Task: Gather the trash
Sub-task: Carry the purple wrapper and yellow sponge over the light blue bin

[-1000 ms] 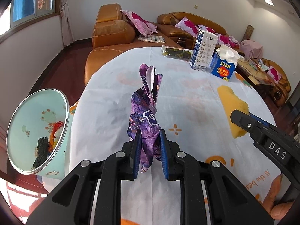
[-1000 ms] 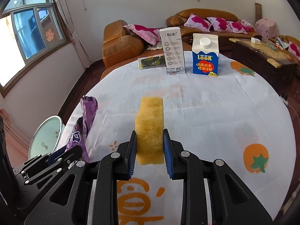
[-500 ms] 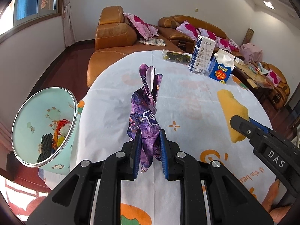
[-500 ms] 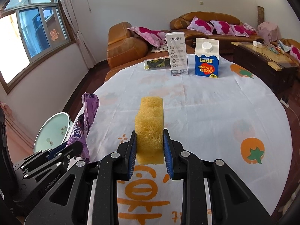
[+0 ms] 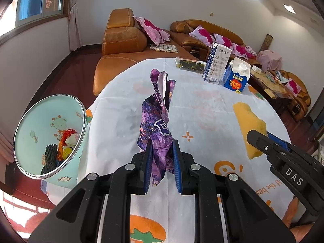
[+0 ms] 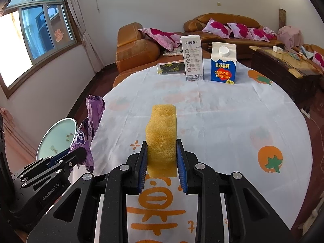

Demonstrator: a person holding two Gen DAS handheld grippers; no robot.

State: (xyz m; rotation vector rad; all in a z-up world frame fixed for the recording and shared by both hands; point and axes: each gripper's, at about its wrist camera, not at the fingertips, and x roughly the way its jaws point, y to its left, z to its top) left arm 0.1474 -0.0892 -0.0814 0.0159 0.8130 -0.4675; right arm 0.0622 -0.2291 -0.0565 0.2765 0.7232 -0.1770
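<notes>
A crumpled purple foil wrapper [image 5: 160, 121] stands up between the blue pads of my left gripper [image 5: 162, 147], which is shut on it above the near part of the round table. My right gripper [image 6: 161, 147] is shut on a yellow sponge [image 6: 162, 133], also lifted over the tablecloth. In the left wrist view the sponge [image 5: 248, 119] and the right gripper's black finger show at the right. The right wrist view has the wrapper [image 6: 89, 133] and the left gripper [image 6: 62, 158] at its left. A mint-green trash bin [image 5: 50, 137] with rubbish inside stands off the table's left edge.
At the table's far side stand a white carton [image 6: 192, 58], a blue milk carton [image 6: 223, 65] and a flat dark packet [image 6: 171, 67]. The white cloth [image 6: 222, 121] bears orange prints. Orange sofas and a dark wooden side table [image 6: 283, 68] lie beyond.
Both views have drawn back a little from the table, so more of the near cloth and the bin's inside shows. The wrapper and the sponge stay gripped as before.
</notes>
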